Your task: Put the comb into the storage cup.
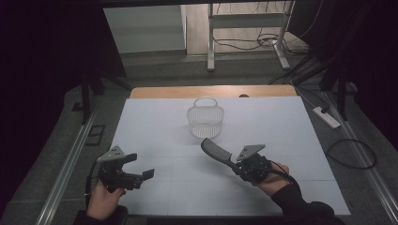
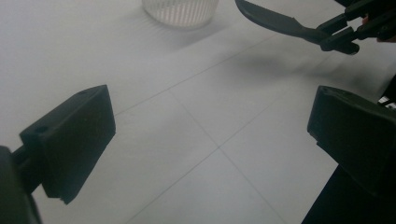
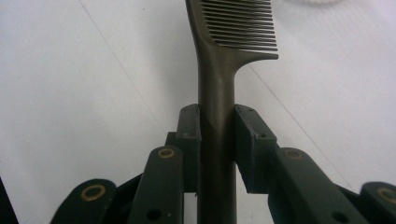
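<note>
The dark comb [image 1: 216,151] hangs above the white surface [image 1: 155,126], its handle clenched in the right tongs [image 3: 217,140], teeth aimed at the mesh basket [image 1: 204,117] (probably its destination). The left tongs [image 1: 141,174] wait released, empty.

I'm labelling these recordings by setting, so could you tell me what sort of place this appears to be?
Probably a lab or workshop set up for recording. A white-covered table stands between dark curtains, with loose cables and a power strip on the floor. The right gripper holds a comb near a small basket.
</note>
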### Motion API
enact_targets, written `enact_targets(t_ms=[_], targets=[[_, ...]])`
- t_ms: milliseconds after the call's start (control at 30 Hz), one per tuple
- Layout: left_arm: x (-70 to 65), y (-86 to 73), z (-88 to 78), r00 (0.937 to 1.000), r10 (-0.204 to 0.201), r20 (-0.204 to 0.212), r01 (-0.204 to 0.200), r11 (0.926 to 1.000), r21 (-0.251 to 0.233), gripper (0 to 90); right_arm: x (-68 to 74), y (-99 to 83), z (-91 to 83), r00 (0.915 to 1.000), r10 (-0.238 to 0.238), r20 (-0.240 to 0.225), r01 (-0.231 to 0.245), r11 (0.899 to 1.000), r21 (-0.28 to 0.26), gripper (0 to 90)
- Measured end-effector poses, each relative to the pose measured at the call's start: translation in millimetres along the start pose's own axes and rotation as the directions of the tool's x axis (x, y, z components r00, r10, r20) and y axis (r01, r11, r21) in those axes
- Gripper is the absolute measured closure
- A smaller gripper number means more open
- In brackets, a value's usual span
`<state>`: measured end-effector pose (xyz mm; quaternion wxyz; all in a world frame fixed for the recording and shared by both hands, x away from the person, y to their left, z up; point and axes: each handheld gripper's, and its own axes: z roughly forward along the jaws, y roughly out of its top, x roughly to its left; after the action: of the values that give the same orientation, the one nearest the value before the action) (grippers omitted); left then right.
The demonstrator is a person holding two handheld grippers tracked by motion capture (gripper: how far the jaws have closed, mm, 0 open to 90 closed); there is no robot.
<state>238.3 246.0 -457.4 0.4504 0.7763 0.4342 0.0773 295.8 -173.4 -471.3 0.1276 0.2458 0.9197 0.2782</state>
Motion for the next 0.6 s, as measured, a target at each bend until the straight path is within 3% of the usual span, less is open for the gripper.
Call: enact_targets(t_ms=[200,600], targets=[[0.9,14.2,9.4,0.998,-0.033,0.053,0.034,0.9992,-0.019,0.0,-0.5,-1.1,-6.1,0.9999,-0.01,0.002,0.01,1.0,-0.027,72.1],[-11.4,51.3,35.7,0.9969,0.013,0.078,-0.012,0.9997,-0.021,0.0,-4.9,-3.1,-19.1,0.999,-0.03,0.033,0.033,0.994,-0.108,72.1]])
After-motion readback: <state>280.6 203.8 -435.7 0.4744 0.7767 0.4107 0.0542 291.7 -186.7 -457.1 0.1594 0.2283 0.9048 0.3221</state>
